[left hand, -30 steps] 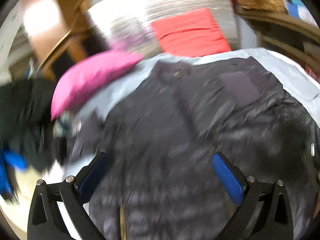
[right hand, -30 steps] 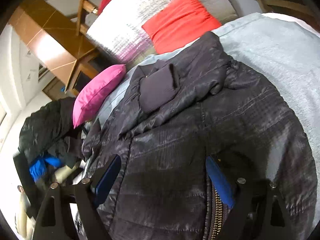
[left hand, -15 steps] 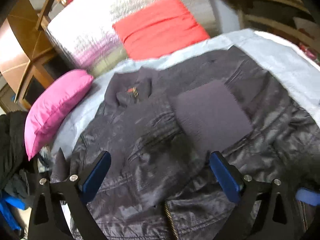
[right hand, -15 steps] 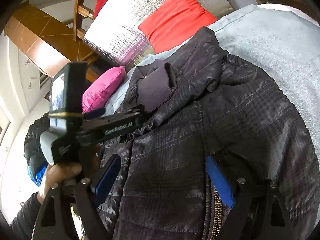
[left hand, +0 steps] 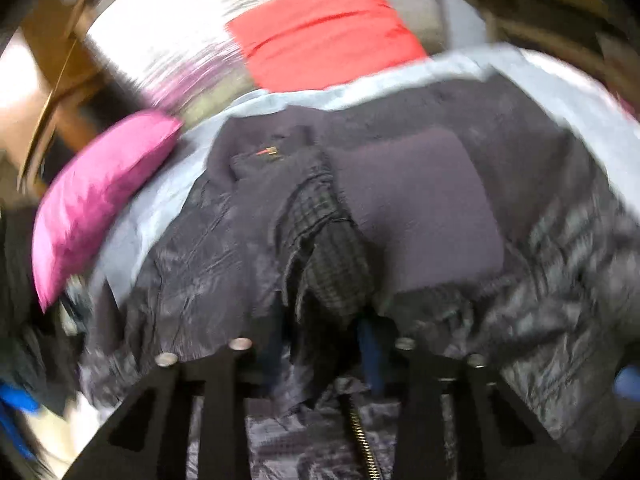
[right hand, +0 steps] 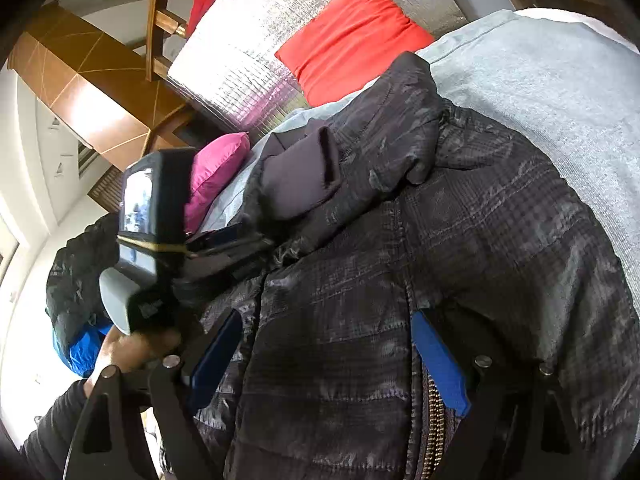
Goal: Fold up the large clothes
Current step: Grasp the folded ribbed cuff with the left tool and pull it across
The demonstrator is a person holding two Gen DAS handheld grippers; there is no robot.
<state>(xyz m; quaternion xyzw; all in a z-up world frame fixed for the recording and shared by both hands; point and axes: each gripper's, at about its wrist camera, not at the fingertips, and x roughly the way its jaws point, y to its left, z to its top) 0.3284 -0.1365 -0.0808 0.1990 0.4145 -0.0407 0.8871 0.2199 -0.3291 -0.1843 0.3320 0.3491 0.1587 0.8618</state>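
**A:** Where does the jacket [right hand: 400, 264] lie, and how will it behave?

**B:** It lies spread over the bed [right hand: 560, 92], on the pale blue cover, collar end far, zip [right hand: 434, 412] near. It is a dark quilted puffer, so I judge it light but bulky, soft, with a slick shell that slides on itself and springs back from a crease. One sleeve is already laid across the chest, its knitted cuff [right hand: 296, 184] on top.

**A:** Where would you take hold?

**B:** At seams, hem or the ribbed cuff, where the cloth is thicker and less slippery. A pinch in the middle of a padded panel would likely slip.

**A:** And the tools?

**B:** The left tool [left hand: 320, 344] is pressed together on a bunch of jacket fabric near the sleeve, at the left side of the body; that view is blurred. The right tool [right hand: 328, 364] is spread wide, its blue pads either side of the front panel near the zip, gripping nothing.

**A:** Around it?

**B:** A pink cushion [right hand: 216, 172] far left, a red cushion [right hand: 352, 36] against a silver padded panel [right hand: 260, 40] beyond, other dark clothes [right hand: 76, 264] heaped off to the left.
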